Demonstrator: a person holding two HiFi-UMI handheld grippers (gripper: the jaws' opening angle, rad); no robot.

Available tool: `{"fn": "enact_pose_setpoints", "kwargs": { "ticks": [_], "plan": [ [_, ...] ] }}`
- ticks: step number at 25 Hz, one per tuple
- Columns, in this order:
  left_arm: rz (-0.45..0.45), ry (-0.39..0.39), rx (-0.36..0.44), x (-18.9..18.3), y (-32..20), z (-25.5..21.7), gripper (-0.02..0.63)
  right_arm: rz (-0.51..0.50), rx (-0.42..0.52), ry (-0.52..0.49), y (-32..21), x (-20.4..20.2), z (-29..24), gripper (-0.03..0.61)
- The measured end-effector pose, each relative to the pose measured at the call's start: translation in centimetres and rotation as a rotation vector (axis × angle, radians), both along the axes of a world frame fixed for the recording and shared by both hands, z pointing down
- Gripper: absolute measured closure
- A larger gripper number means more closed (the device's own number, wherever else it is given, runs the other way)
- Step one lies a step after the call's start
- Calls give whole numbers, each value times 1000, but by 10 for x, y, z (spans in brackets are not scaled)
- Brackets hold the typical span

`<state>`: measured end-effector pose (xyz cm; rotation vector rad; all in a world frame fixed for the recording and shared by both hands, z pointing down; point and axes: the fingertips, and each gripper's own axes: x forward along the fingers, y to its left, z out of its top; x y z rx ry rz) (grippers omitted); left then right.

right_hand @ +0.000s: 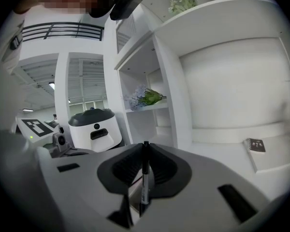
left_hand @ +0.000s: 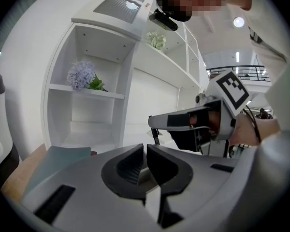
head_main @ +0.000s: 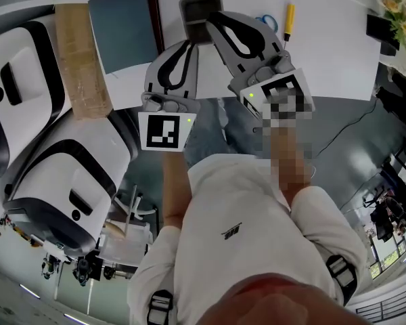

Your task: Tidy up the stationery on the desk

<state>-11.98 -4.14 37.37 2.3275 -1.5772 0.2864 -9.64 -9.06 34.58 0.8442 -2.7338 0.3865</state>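
Observation:
My right gripper (right_hand: pixel 145 159) is shut on a thin black pen (right_hand: pixel 144 180) that stands upright between its pads. In the head view, that right gripper (head_main: pixel 215 20) is raised over the white desk (head_main: pixel 331 53), its tips just in front of a dark square pen holder (head_main: pixel 198 7). The left gripper (head_main: pixel 188 46) hovers beside it, jaws shut with nothing between them (left_hand: pixel 146 164). In the left gripper view the pen (left_hand: pixel 156 136) hangs below the right gripper's tips. A yellow pen (head_main: pixel 289 20) and blue scissors (head_main: pixel 270 23) lie on the desk at the right.
A teal notebook (head_main: pixel 125 24) and a brown board (head_main: pixel 78 56) lie on the desk's left. White rounded machines (head_main: pixel 61 175) stand to the left. A white shelf unit holds flowers (left_hand: pixel 82 76) and a small booklet (right_hand: pixel 255 145). A potted plant (head_main: pixel 398 12) sits at the far right.

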Motion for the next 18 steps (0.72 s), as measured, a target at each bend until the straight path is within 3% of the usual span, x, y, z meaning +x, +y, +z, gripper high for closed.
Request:
{"fn": "enact_pose_setpoints", "kwargs": {
  "ticks": [11,18],
  "plan": [
    [-12,-7,-6,-23,0,3,614,42,5,-80,-13,-27,11,548],
    [-5,-4,-14,-30,-2,9,614,58,-41,-33,-12,-36,40,548]
  ]
}}
